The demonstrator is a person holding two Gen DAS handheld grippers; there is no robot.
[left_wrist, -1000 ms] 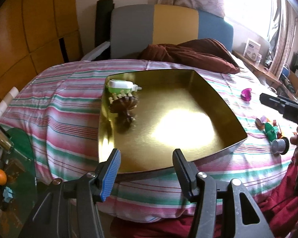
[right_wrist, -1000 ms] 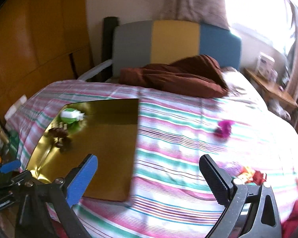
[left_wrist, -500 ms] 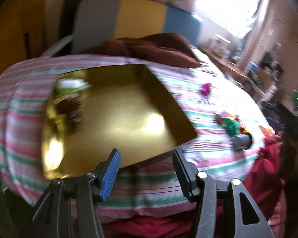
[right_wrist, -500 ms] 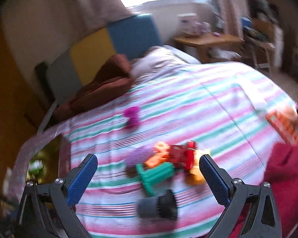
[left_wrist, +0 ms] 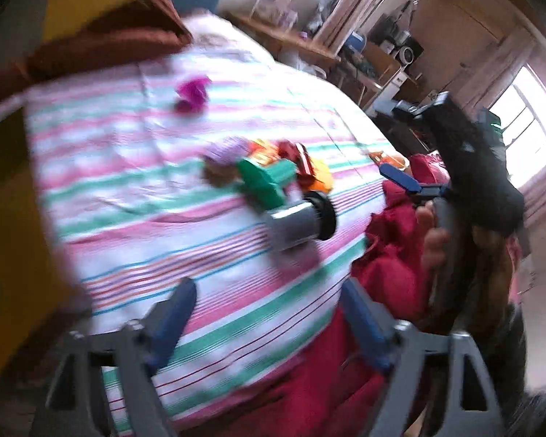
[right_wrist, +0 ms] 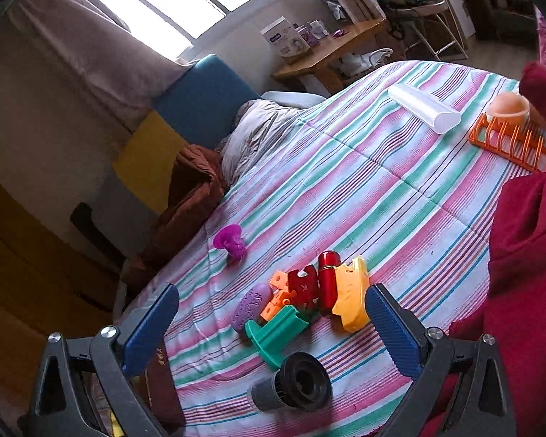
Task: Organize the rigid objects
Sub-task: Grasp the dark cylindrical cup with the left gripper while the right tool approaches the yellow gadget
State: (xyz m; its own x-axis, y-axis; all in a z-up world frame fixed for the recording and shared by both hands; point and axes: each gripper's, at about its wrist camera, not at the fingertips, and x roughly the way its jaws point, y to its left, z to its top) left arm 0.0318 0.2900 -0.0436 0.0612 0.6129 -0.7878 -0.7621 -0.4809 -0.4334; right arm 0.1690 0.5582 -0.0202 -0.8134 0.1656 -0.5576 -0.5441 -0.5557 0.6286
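1. A slip looks the likeliest fault: the grey plastic cylinder with a black ribbed cap (right_wrist: 291, 382) lies on its side on the soft striped bed cover (right_wrist: 382, 189), so a nudge from one pad could roll it off towards the bed's near edge.
2. A second risk is a tangled pick. Just beyond the cylinder, the green plastic bracket (right_wrist: 276, 331), purple textured oval piece (right_wrist: 249, 307), red metal tube (right_wrist: 327, 280) and yellow plastic shoe-shaped piece (right_wrist: 353, 300) lie touching in one heap, so closing there could catch two at once.
3. The left view is smeared with motion, so aiming from it is unsure.
4. The right hand-held gripper (right_wrist: 273, 331) stands wide apart and holds nothing; the cylinder lies between its pads, towards the camera, with the heap between its tips.
5. The left hand-held gripper (left_wrist: 269, 324) is spreading its jaws with nothing between them; the cylinder lies ahead, apart from it.
6. A magenta plastic piece (right_wrist: 231, 242) lies alone, well beyond the cylinder.
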